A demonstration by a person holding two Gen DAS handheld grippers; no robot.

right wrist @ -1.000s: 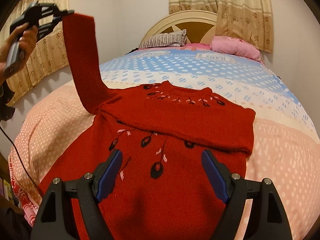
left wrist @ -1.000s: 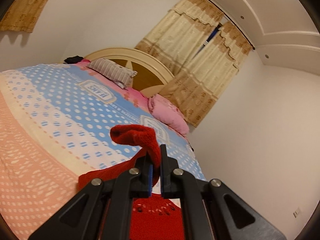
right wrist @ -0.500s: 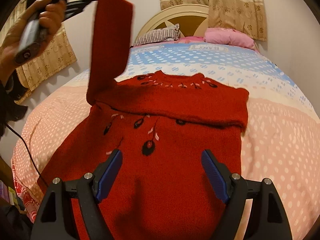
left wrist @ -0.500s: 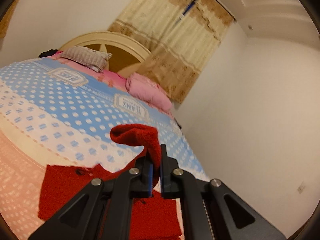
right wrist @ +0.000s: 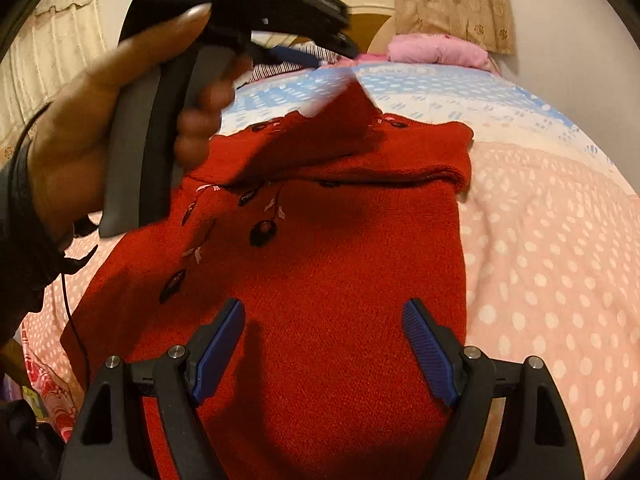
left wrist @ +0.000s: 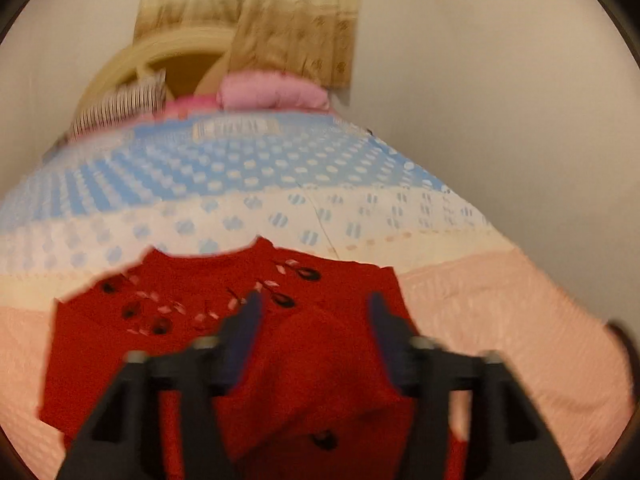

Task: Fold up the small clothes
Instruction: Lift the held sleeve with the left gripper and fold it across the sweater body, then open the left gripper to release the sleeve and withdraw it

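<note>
A red knit sweater [right wrist: 340,264] with dark flower embroidery lies flat on the bed, its right sleeve folded across the chest. Its left sleeve [right wrist: 336,128] drops loose across the collar area. My left gripper [left wrist: 312,312] is open above the sweater [left wrist: 120,320], the sleeve [left wrist: 320,360] lying below its spread blue pads; the view is blurred. In the right wrist view the left gripper [right wrist: 336,46] is held by a hand over the sweater's upper left. My right gripper [right wrist: 324,344] is open and empty above the sweater's lower body.
The bed [right wrist: 560,260] has a pink dotted cover near me and a blue dotted band [left wrist: 240,164] farther off. A pink pillow [right wrist: 436,50], a striped pillow [left wrist: 120,106], a cream headboard [left wrist: 176,56] and curtains [left wrist: 280,12] are beyond. A wall runs along the right side.
My left gripper swung the raised sleeve right and down over the sweater's chest, then opened and let it go. The right gripper stayed open, moving slightly closer to the sweater.
</note>
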